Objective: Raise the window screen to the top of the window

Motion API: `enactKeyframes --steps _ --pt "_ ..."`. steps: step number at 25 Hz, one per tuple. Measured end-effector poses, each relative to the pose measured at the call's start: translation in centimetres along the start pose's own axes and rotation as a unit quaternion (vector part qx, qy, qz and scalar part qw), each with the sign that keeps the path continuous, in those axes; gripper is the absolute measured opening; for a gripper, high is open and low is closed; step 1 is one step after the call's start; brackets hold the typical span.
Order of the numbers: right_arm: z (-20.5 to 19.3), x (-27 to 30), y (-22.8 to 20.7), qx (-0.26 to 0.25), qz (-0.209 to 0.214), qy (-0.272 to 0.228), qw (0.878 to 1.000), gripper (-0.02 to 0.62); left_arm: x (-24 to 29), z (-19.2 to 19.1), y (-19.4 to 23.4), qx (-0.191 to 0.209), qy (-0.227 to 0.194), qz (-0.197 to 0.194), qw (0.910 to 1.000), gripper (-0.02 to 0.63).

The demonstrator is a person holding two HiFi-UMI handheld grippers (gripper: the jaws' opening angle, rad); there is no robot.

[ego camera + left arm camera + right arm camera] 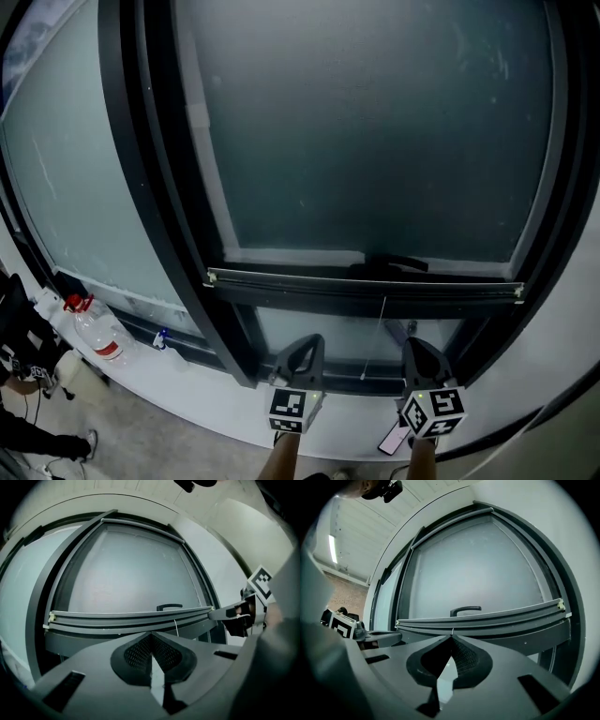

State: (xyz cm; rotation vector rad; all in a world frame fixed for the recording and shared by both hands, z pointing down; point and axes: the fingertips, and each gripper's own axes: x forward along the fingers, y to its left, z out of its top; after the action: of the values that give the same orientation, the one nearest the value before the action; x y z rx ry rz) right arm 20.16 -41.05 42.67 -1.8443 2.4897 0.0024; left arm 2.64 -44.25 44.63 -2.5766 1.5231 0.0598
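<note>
The window screen's dark bottom bar [366,286] runs across the window about a third of the way up the frame, with frosted glass above it. It also shows in the left gripper view [126,618] and the right gripper view [487,618]. A thin white pull cord [382,323] hangs from the bar's middle. A black window handle [389,265] sits just above the bar. My left gripper [307,342] and right gripper [413,345] stand side by side just below the bar, pointing at the window. Both are shut with nothing between the jaws, and neither touches the bar.
On the white sill [216,412] at the left stand a clear bottle with a red cap [94,330] and a small blue item [161,336]. A phone [394,438] lies on the sill by my right gripper. A person's dark clothing [17,375] shows at the far left.
</note>
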Motion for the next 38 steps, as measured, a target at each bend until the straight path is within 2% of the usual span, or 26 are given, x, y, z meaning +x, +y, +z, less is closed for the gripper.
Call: enactKeyframes --steps 4,6,9,12,14,16,19,22,24,27,32,34,38 --pt "0.1 2.5 -1.0 -0.005 0.003 -0.001 1.0 0.005 2.5 0.0 1.0 0.006 0.004 0.004 1.0 0.003" --pt "0.6 3.6 -1.5 -0.024 -0.002 0.004 1.0 0.005 3.5 0.2 1.9 0.016 0.005 0.011 0.9998 0.003" --pt "1.4 5.5 -1.8 -0.092 -0.003 0.031 0.995 0.005 4.9 1.5 3.1 0.079 0.009 0.012 0.9968 0.003" --pt "1.7 6.5 -2.3 -0.197 -0.001 0.072 0.978 0.006 6.2 1.1 2.3 0.15 0.051 -0.036 0.9868 0.005" --pt "1.8 7.0 -2.9 -0.284 -0.002 0.097 0.954 0.038 6.7 0.8 1.4 0.202 0.079 -0.072 0.9735 0.006" --pt "2.1 7.3 -2.8 -0.373 0.004 0.118 0.92 0.086 6.8 1.3 1.3 0.27 0.088 -0.09 0.9547 0.023" --pt "2.0 7.6 -2.9 -0.488 0.018 0.144 0.861 0.086 7.0 1.5 2.2 0.368 0.107 -0.105 0.9175 0.097" --pt "1.4 7.9 -3.9 -0.57 0.031 0.178 0.802 0.084 7.2 1.0 3.6 0.45 0.14 -0.114 0.8748 0.104" --pt "1.1 8.0 -4.3 -0.596 0.047 0.197 0.777 0.084 7.1 0.8 4.5 0.481 0.162 -0.118 0.8535 0.104" --pt "0.9 8.3 -4.9 -0.618 0.067 0.222 0.751 0.084 7.3 0.7 5.6 0.512 0.193 -0.117 0.8288 0.103" --pt "0.8 8.3 -5.0 -0.638 0.097 0.25 0.722 0.084 7.4 0.2 6.8 0.528 0.237 -0.122 0.8065 0.103" --pt "0.7 8.3 -5.1 -0.639 0.102 0.264 0.715 0.084 7.7 0.0 6.9 0.53 0.244 -0.125 0.8021 0.103" --pt "0.4 8.3 -5.1 -0.631 0.109 0.283 0.714 0.083 8.1 -0.8 6.8 0.534 0.253 -0.132 0.796 0.096"
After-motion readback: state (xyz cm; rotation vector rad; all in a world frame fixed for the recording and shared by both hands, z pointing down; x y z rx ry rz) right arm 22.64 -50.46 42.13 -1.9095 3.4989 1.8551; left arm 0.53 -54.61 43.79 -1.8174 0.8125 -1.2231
